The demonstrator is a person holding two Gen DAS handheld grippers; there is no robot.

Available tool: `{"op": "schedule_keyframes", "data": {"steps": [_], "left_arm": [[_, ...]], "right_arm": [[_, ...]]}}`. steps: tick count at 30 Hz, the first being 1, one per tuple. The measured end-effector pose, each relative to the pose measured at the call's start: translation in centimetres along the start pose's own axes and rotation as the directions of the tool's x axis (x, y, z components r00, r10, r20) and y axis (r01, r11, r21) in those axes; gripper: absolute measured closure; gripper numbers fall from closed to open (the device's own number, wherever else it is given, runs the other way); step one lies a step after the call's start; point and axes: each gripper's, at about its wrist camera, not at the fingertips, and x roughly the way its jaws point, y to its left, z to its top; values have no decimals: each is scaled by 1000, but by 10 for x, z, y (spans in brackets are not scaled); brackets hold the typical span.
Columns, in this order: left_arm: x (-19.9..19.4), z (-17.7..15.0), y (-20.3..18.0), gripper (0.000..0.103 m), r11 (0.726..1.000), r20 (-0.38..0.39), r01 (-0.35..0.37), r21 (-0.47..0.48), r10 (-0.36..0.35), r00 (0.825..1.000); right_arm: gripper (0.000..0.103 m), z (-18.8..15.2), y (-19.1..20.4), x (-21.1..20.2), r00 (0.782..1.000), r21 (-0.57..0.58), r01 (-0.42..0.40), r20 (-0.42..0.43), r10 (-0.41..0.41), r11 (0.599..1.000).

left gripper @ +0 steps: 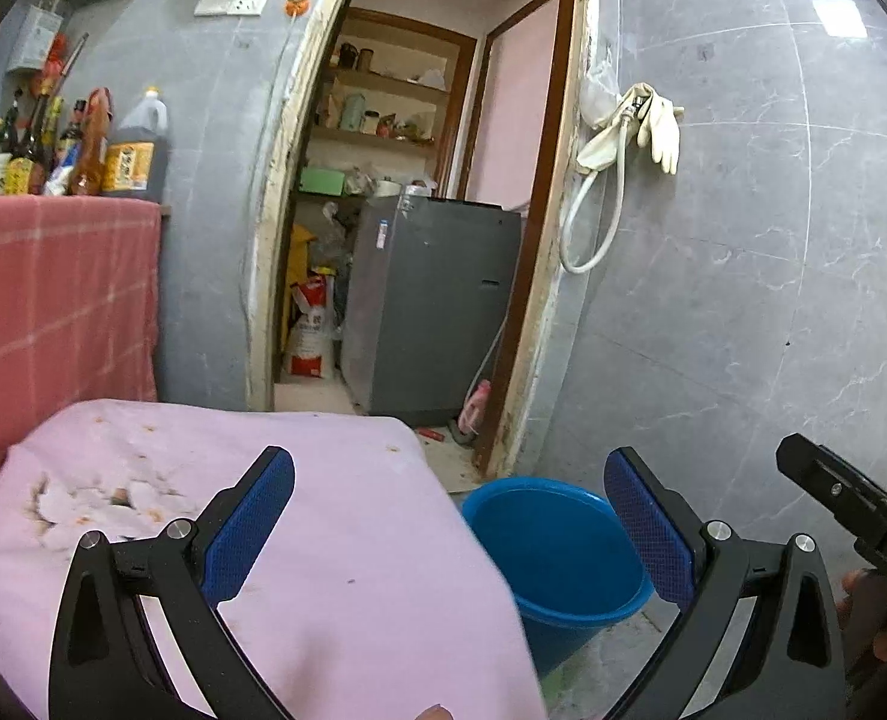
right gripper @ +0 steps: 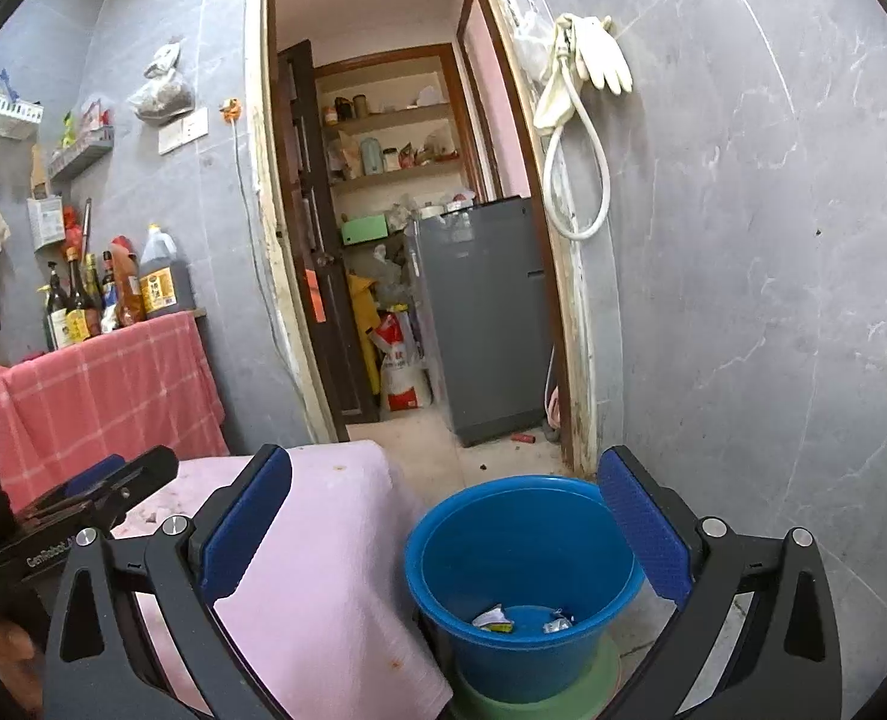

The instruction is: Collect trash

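A blue bucket (right gripper: 521, 552) stands on the floor beside a table under a pink cloth (right gripper: 323, 570). Crumpled wrappers (right gripper: 494, 619) lie at the bucket's bottom, with another scrap (right gripper: 557, 622) next to them. My right gripper (right gripper: 443, 516) hangs open above the bucket's near rim, nothing between its blue pads. My left gripper (left gripper: 449, 516) is open too, over the pink cloth's (left gripper: 335, 540) right edge, with the bucket (left gripper: 554, 546) between its fingers' line of sight. Crumbs and torn white paper bits (left gripper: 101, 498) lie on the cloth at the left.
A doorway (right gripper: 407, 240) ahead opens onto a storeroom with a grey washing machine (right gripper: 479, 312) and shelves. Bottles (left gripper: 77, 144) stand on a counter draped in red checked cloth (left gripper: 53, 300). Gloves and a hose (right gripper: 581, 90) hang on the grey tiled wall at right.
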Motion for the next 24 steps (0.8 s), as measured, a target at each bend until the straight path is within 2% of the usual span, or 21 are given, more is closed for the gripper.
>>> {"op": "schedule_keyframes", "data": {"steps": [11,18,24], "left_arm": [[-33,-20,16,2,1000,2,-23,14,23,1000],[-47,-45,18,2,1000,-34,-24,14,25,999],[-63,-67,16,2,999,-37,-39,19,40,999]], "right_arm": [[0,-14,15,-22,1000,-11,4,6,-4,1000],[0,-34,17,-34,999,10,31,-14,-31,999],[0,-52,19,-47,998,7,70,5,-70,998]]}}
